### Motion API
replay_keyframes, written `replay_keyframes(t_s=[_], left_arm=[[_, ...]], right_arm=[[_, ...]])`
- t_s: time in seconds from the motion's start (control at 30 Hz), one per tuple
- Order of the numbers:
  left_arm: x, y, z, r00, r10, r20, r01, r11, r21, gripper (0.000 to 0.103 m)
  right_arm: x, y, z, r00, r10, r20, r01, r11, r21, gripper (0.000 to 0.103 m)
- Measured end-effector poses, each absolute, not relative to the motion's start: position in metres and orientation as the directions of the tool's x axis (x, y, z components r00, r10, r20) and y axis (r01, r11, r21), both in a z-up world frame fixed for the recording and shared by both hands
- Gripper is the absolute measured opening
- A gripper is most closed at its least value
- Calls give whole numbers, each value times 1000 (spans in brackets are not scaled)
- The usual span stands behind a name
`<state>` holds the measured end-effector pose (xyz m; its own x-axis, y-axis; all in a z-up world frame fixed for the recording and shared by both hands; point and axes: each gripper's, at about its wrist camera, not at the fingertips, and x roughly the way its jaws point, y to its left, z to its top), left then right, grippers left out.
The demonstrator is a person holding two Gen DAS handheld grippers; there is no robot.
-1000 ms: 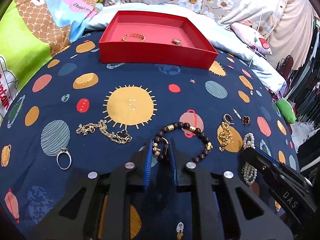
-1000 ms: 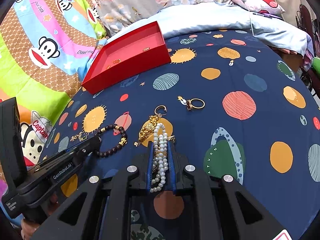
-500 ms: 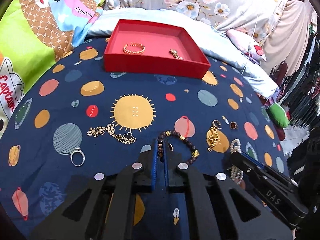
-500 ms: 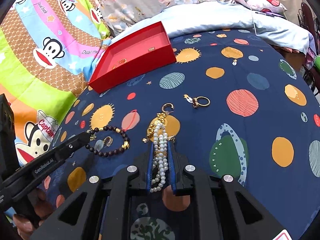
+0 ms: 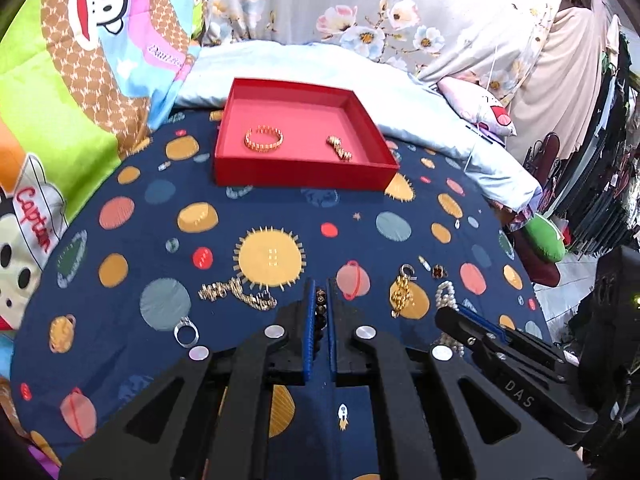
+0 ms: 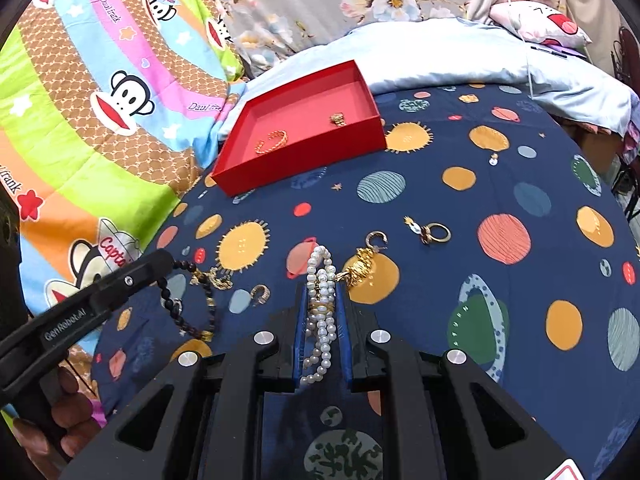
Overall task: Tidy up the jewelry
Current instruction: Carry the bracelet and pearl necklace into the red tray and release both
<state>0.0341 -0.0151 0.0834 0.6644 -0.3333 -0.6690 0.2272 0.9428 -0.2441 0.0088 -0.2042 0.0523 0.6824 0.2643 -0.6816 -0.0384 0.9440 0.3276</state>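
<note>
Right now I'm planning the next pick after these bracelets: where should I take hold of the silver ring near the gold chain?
Grip the silver ring across its thin band, coming straight down from above. It lies flat on the blue bedspread, apart from the gold chain, with its raised setting on the far edge. One finger inside the hoop, one outside, probably holds best.

Matt red card tray (image 5: pixel 304 172), shiny gold metal bracelet (image 5: pixel 263 139) inside; soft printed cloth sheet (image 6: pixel 500 184) underneath; glossy white pearls (image 6: pixel 322 304) between ribbed blue pads (image 6: pixel 344 336), dark polished beads (image 6: pixel 188 308) dangling, grippers matt black plastic
</note>
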Motion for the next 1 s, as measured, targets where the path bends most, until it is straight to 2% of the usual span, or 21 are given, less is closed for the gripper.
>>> replay_keyframes(t_s=[0.37, 0.67, 1.0], left_arm=[[69, -6, 132, 740, -313, -595, 247, 950, -193, 4], [140, -7, 168, 794, -287, -536, 239, 958, -159, 4], [218, -16, 155, 779, -304, -547, 237, 952, -191, 4]], right_arm=[[44, -207, 74, 697, 285, -658, -84, 944, 320, 13], [130, -214, 110, 727, 303, -616, -143, 945, 295, 13], [217, -194, 102, 710, 327, -624, -186, 941, 282, 13]])
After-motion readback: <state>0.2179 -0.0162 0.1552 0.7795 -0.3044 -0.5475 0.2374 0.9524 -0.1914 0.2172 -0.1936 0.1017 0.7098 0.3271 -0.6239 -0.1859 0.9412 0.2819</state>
